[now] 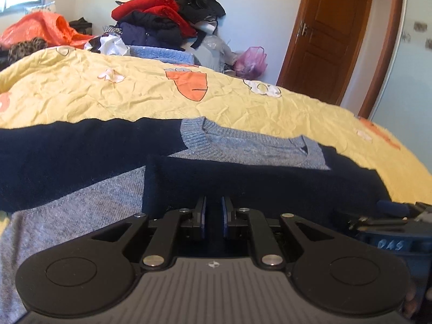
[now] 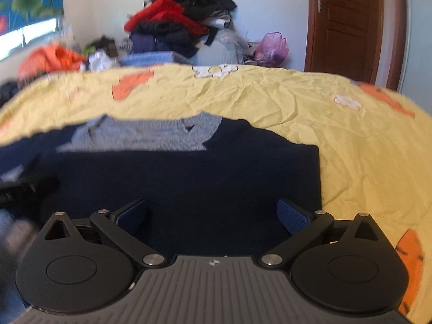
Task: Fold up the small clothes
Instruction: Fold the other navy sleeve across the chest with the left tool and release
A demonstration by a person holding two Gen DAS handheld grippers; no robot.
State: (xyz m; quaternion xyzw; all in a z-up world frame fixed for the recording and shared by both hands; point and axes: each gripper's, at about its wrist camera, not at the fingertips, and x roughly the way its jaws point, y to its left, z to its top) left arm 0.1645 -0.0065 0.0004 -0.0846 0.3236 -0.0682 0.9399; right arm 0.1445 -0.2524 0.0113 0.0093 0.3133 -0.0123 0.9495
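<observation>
The navy and grey knitted sweater (image 1: 243,178) is laid flat on the yellow quilted bedspread (image 1: 108,94) of the bed, directly ahead of and beneath both grippers, with its grey ribbed collar (image 1: 205,135) at the far side. The left gripper (image 1: 213,217) is held with its blue pads nearly together, and whether navy fabric is pinched between them cannot be told. The right gripper (image 2: 213,216) is held with its pads wide apart above the folded navy panel (image 2: 189,183), and a pile of red and dark clothes (image 2: 183,21) is seen far ahead beyond the bed.
</observation>
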